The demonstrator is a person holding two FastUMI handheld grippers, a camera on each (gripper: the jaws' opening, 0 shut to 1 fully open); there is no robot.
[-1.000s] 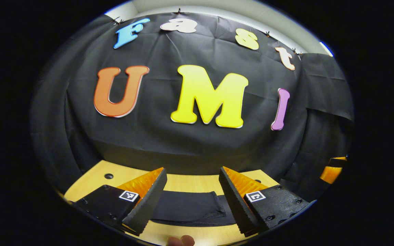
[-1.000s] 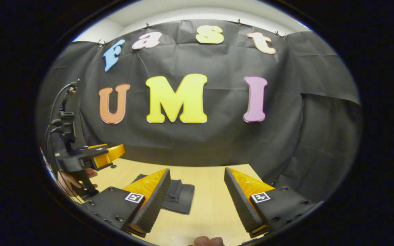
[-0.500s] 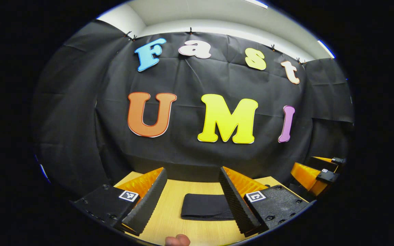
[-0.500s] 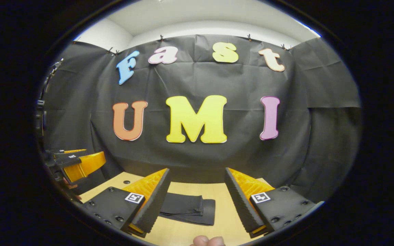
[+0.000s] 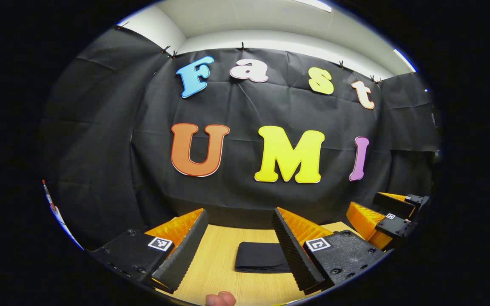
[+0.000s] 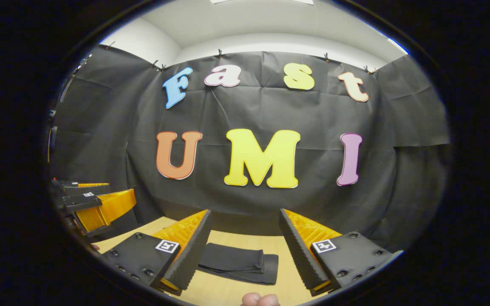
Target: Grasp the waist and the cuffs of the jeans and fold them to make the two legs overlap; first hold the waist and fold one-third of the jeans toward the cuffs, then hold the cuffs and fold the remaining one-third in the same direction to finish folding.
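Back wall: black cloth hangs across the rear of the booth, creased, fastened along its top edge by small clips.
Side walls: more black cloth wraps round both flanks and falls in loose folds toward the desk.
Upper wall: a pale painted wall shows above the cloth, meeting in a corner at upper left.
Ceiling: off-white ceiling, with a bright light strip at the right edge in the left gripper view.
Desk: light wood-grain desk, its far edge butting against the cloth.
Light: even, indoor, no hard shadows on the desk.
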